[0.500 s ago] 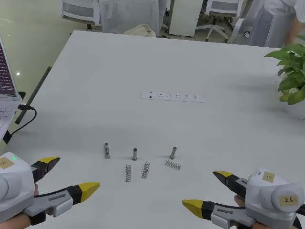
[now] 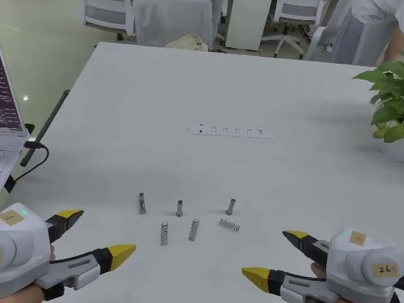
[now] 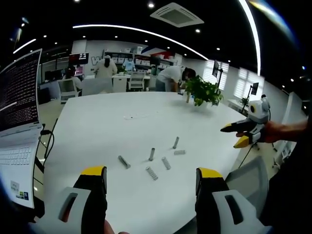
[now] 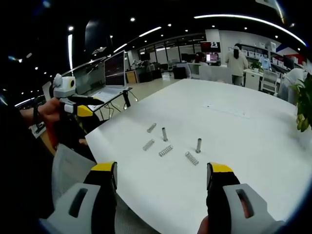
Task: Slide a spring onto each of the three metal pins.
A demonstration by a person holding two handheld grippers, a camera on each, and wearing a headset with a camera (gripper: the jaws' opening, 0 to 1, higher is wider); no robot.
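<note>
Three short metal pins stand upright on the white table: left pin, middle pin, right pin. Three springs lie just in front of them: left spring, middle spring, right spring. My left gripper hovers open at the near left, well short of the parts. Open too, my right gripper sits at the near right with nothing between its yellow-tipped fingers. In the left gripper view the pins and springs lie ahead; the right gripper view shows the same pins and springs.
A white power strip lies across the middle of the table. A laptop with a cable sits at the left edge. A potted plant stands at the far right. Office chairs and people are beyond the table.
The head camera has tipped slightly, so the table parts sit lower in the picture. Both grippers hold about the same place, open.
</note>
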